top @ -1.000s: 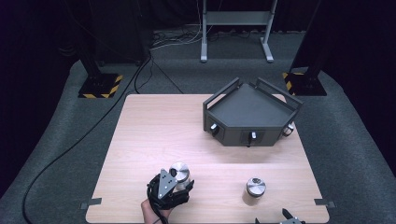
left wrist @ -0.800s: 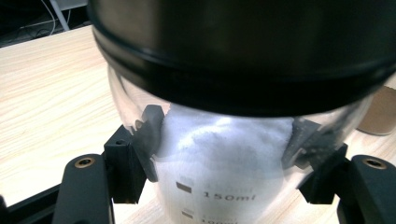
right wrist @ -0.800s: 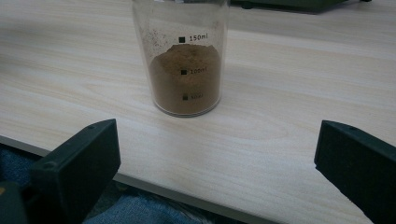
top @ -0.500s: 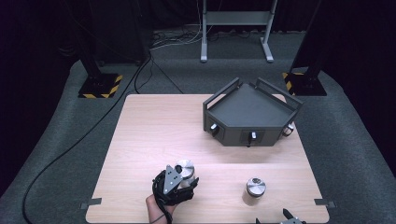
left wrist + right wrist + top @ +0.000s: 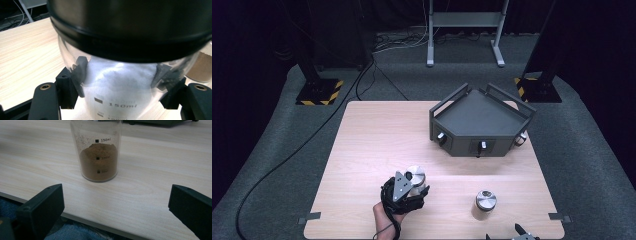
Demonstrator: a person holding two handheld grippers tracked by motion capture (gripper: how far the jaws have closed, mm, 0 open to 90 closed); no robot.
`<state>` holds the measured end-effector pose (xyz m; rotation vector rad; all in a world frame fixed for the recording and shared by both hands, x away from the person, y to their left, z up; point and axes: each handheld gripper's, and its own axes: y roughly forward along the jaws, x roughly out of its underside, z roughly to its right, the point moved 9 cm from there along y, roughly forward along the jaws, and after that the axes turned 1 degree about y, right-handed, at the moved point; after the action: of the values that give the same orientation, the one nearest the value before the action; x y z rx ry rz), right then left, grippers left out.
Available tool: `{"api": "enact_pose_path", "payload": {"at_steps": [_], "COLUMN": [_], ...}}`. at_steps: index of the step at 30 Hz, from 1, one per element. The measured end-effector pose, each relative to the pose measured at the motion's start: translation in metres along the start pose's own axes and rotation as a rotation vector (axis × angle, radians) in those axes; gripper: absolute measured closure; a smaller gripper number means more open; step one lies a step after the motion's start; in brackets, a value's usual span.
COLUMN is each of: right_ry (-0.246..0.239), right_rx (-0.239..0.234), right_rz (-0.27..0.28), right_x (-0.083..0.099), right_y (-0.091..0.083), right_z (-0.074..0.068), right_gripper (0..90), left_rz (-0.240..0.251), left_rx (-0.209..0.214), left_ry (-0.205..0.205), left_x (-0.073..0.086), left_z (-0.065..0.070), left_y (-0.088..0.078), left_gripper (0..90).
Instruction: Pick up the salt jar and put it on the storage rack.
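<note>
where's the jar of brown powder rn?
The brown-powder jar stands on the table near its front edge, right of the left gripper and its white-powder jar, directly ahead of the right gripper.

Two lidded jars (image 5: 416, 176) (image 5: 485, 204), one grey tray (image 5: 479, 120), one table (image 5: 377, 135)

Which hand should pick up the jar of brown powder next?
Right. The right hand-held gripper is open and faces the brown powder jar, while the left hand-held gripper is shut on the white powder jar.
</note>
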<state>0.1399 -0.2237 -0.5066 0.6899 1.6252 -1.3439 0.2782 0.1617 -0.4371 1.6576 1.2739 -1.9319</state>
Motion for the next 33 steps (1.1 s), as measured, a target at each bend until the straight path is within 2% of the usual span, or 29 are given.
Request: {"api": "enact_pose_path", "payload": {"at_steps": [19, 25, 33], "right_ry": [-0.005, -0.004, -0.005], "right_rx": [-0.004, -0.003, -0.006], "right_rz": [-0.004, -0.001, 0.001], "right_x": [0.0, 0.0, 0.001], "right_y": [0.001, 0.0, 0.001], "right_z": [0.0, 0.0, 0.001], "right_gripper": [0.0, 0.0, 0.0], "left_rz": [-0.008, -0.007, -0.008], "left_rx": [0.011, 0.022, 0.024], "left_ry": [0.011, -0.009, -0.004], "left_x": [-0.015, -0.02, -0.027], "left_z": [-0.003, -0.008, -0.009], "left_y": [0.019, 0.027, 0.035], "left_gripper": [31.6, 31.7, 31.7]}}
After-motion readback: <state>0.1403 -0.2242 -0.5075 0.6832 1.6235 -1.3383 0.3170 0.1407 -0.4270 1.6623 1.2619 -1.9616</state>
